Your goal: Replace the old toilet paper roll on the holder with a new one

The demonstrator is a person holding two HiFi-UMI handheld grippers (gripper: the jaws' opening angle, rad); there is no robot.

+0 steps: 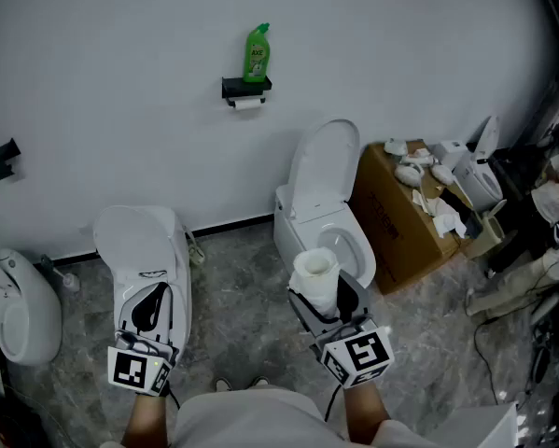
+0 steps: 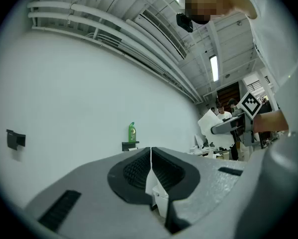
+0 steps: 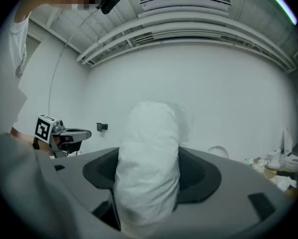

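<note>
The new white paper toilet roll (image 1: 314, 276) stands up tall, hole facing up. The right tongs (image 1: 324, 297) squeeze its sides. The left tongs (image 1: 148, 314) are closed tight with nothing in them. Far ahead of both tongs, on the pale wall (image 1: 120, 82), is the black holder (image 1: 245, 88) with a small old roll (image 1: 247, 104) and a green bottle (image 1: 257, 54) on top. An open white toilet (image 1: 324, 166) sits between the right tongs and the wall. A closed white toilet (image 1: 139, 241) is just ahead of the left tongs. The left hand (image 1: 146, 416) and right hand (image 1: 361, 407) hold the tongs level.
</note>
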